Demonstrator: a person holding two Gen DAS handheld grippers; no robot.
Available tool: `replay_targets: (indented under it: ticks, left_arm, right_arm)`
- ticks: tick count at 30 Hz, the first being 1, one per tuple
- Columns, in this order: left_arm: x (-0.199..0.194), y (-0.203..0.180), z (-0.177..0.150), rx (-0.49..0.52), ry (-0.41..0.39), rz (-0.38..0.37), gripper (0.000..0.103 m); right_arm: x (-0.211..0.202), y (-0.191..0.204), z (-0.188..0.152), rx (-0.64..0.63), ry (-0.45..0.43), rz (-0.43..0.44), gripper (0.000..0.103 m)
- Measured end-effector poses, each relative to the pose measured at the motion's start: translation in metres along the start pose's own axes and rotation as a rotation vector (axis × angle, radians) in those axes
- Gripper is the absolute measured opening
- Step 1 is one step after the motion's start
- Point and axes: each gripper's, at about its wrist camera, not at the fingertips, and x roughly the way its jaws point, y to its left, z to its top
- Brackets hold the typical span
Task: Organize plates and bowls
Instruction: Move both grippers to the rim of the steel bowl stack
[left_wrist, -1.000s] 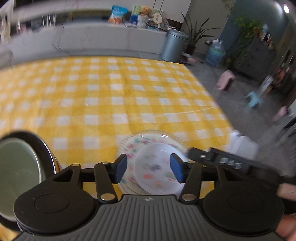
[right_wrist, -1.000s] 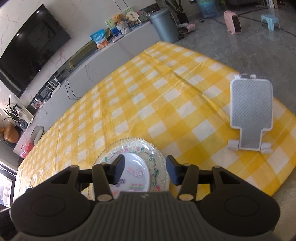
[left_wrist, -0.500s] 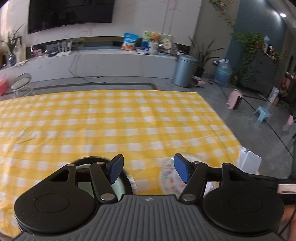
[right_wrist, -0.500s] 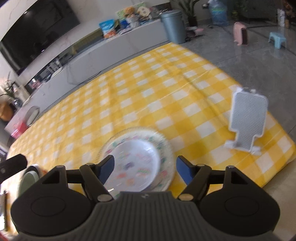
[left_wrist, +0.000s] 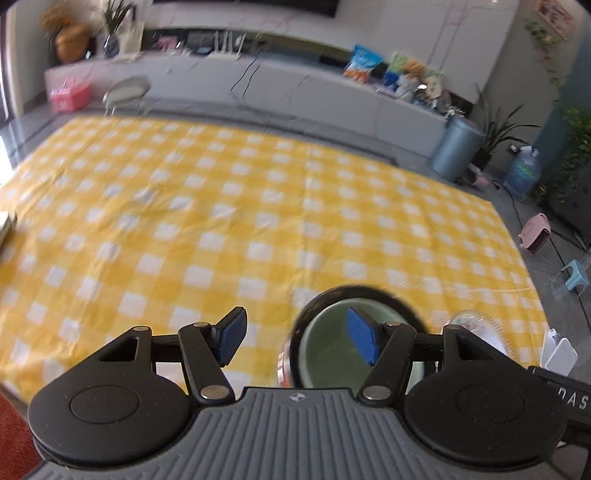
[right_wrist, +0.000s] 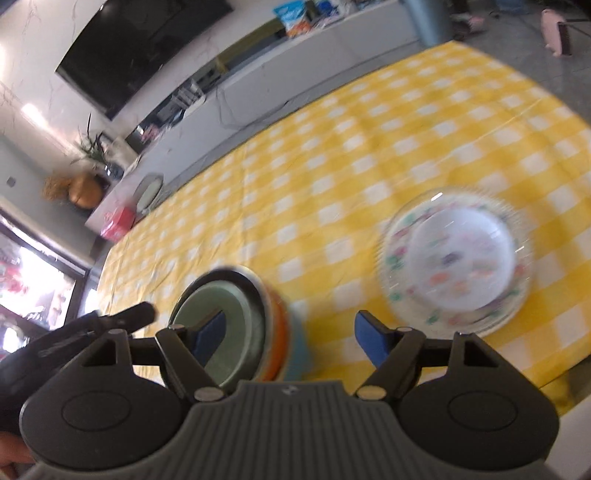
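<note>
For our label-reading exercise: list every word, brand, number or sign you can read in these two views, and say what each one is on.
"DAS": white letters on the black bar at the right edge of the left wrist view, cut off by the frame.
Snack bags on the counter: print too blurred to read.
Patterned plate: coloured marks too blurred to tell whether they are letters.
Nothing else is readable.

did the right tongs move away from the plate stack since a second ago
Yes. The right tongs swung left: the plate stack, earlier between the fingers, now lies off to the right on the tablecloth.
</note>
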Motion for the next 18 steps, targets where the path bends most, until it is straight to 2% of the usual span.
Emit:
replay_targets:
  ticks: [4,11,18]
  left_arm:
    - [0.016,0.018,-0.007,-0.053,0.076,-0.056,0.073]
    - [0.043,0.031,-0.016,-0.138,0.179,-0.111,0.071]
    - [0.06,0.03,-0.022,-0.139,0.226,-0.11,0.07]
  right_arm:
    - [0.023,0.013,-0.008,-0.009,0.043,-0.016,0.076]
    - [0.048,0.002,-0.013,0.071,0.083,-0.046,0.076]
    - [0.066,-0.006,-0.016,0.113,0.114,-0.036,0.074]
